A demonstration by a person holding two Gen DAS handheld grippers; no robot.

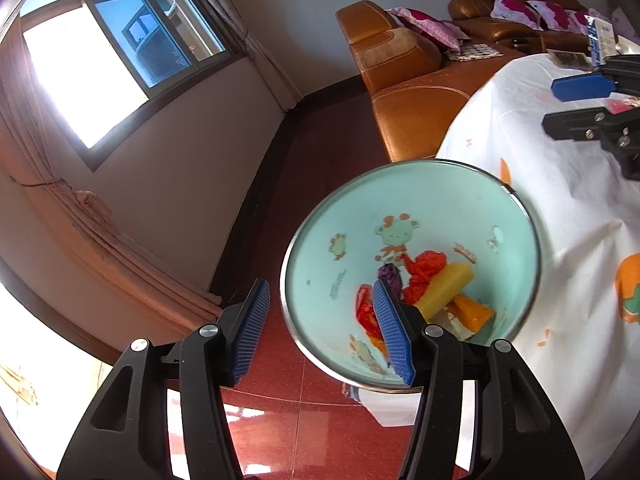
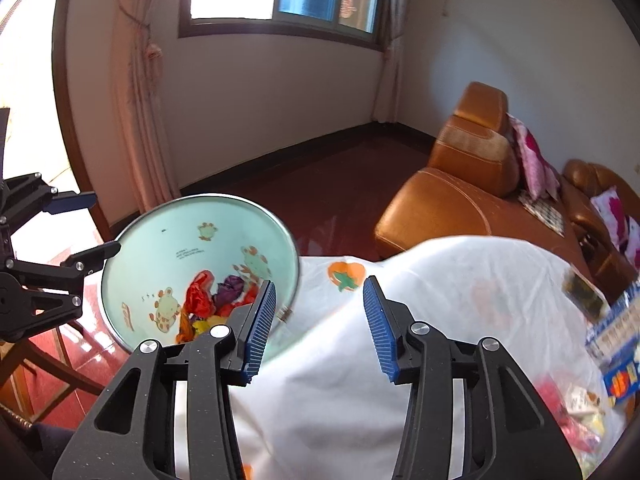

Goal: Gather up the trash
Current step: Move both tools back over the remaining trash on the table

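Mint bin [image 1: 320, 248] sitting beside table [image 2: 440, 280], already holding wrappers [image 1: 424, 272]. More trash [image 2: 576, 400] waiting on cloth. Left gripper [image 1: 324, 332] and right gripper [image 2: 320, 328] both hanging partway open, gripping nothing.

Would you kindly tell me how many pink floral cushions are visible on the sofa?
3: one cushion on the nearer sofa section, two on the far section. Others may be hidden.
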